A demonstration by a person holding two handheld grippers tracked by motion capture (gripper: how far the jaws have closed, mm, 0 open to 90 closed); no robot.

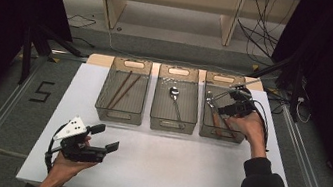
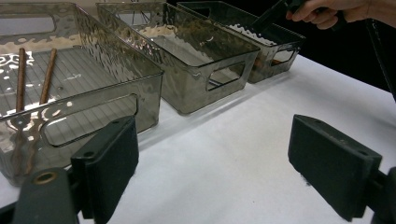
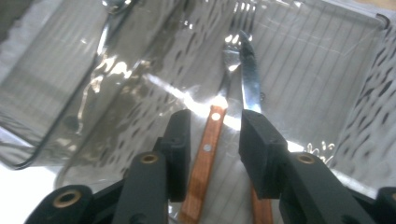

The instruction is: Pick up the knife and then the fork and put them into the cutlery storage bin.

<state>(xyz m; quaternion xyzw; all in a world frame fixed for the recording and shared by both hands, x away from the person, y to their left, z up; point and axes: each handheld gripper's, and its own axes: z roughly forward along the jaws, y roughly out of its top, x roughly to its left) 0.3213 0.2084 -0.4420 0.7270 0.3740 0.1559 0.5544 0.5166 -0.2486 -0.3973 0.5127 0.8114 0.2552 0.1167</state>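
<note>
Black jaws of the right gripper stand a little apart around the wooden handle of a fork, not yet pressing it, inside the right bin, which sits at the far right part of the white table. Just beside the fork lies a knife with a similar wooden handle and a steel blade. Both are stiff and probably light — the steel is smooth and slippery, so I think the riveted wood near its middle is the better place to hold. The left gripper hovers wide open and empty over the near left part of the table. The only writing I can read is a dark "5" on the floor at the left.
</note>
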